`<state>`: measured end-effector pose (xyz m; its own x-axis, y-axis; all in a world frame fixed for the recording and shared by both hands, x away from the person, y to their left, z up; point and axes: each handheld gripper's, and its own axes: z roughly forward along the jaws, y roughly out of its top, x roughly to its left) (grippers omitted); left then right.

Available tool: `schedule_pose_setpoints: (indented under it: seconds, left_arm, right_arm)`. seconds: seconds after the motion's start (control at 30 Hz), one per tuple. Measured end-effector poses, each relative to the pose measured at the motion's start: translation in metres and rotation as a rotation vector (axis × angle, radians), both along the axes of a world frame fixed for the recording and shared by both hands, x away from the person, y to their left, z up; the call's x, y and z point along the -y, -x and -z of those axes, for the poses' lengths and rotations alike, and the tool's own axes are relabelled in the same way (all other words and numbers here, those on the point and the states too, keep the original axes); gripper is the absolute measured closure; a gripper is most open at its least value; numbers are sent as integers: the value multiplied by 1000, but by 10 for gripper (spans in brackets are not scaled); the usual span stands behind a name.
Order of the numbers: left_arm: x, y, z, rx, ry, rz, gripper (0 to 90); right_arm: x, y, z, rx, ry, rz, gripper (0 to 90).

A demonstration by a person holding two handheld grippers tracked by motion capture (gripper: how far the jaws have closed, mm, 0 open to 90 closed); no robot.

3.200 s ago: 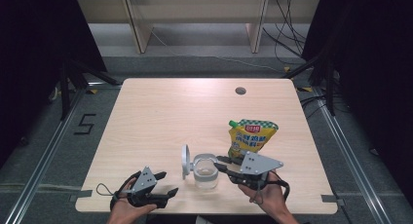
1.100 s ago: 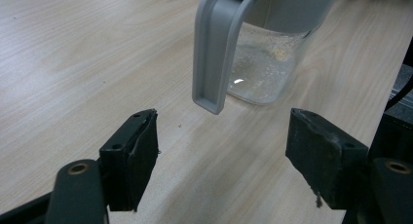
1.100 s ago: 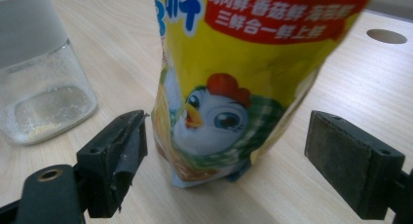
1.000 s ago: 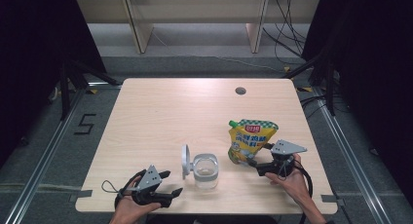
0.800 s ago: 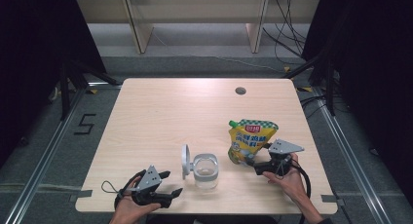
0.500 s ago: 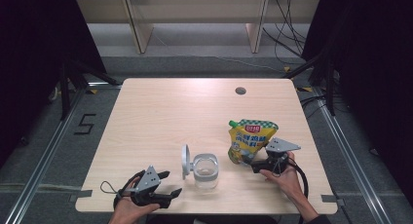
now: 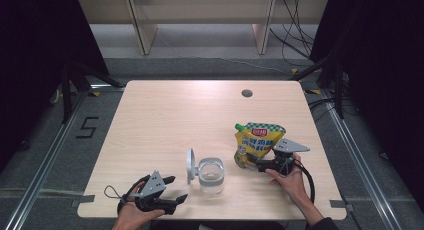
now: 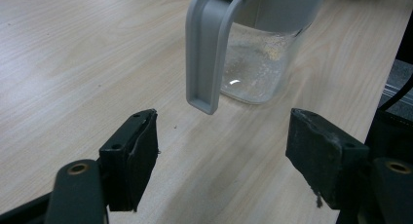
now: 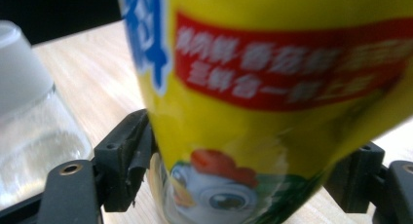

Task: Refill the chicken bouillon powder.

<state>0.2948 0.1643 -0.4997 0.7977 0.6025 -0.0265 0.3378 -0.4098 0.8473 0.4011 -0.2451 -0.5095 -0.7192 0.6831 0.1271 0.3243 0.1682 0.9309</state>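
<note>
Right claw (image 9: pixel 238 185), jaws just closing around the yellow pouch (image 7: pixel 257 145) (left claw (image 7: pixel 172 190) released, idle): grip squarely above its base, avoiding crushing.

You have a pale wooden table (image 7: pixel 165 120) with a small round hole (image 7: pixel 246 93) near its far edge. A yellow pouch (image 7: pixel 256 142) lies on it toward your right, and a clear jar (image 7: pixel 211 175) with its grey lid (image 7: pixel 190 165) flipped up stands near your edge, just left of the pouch.
</note>
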Motion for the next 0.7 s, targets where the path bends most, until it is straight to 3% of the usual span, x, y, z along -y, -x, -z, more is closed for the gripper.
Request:
schedule_pose_setpoints:
  seconds: [0.07, 0.13, 0.3, 0.37, 0.4, 0.43, 0.47, 0.53, 0.57, 0.63, 0.7]
  left_arm:
    - [0, 0, 0, 2, -4, -3, 269]
    - [0, 1, 1, -21, 10, -11, 269]
    - [-1, 0, 0, 4, -6, 5, 269]
    - [-1, 0, 1, 1, 5, 0, 269]
    - [0, 1, 1, -20, 20, -17, 269]
    - [0, 1, 1, -21, 19, -18, 269]
    - [0, 1, 1, -20, 16, -18, 270]
    - [-1, 0, 1, 2, -2, 3, 269]
    - [1, 1, 1, -23, 15, -11, 269]
    - [1, 1, 2, -12, 1, -12, 269]
    - [1, 1, 2, -13, -5, -14, 269]
  right_arm:
    - [-3, 3, 0, 9, -11, 28, 255]
    - [-3, 8, -3, 1, 24, 45, 277]
    - [-5, 19, -7, 2, 25, 98, 324]
    - [-5, 26, -9, -3, 47, 101, 335]
    - [-5, 28, -11, -11, 55, 97, 337]
    - [-5, 29, -10, 0, 51, 106, 338]
    - [-7, 32, -10, -20, 33, 114, 339]
    - [-7, 34, -11, 1, 59, 98, 344]
    - [-6, 33, -12, 17, 89, 79, 344]
    - [-6, 35, -11, -3, 61, 103, 339]
    - [-5, 33, -11, 15, 55, 83, 318]
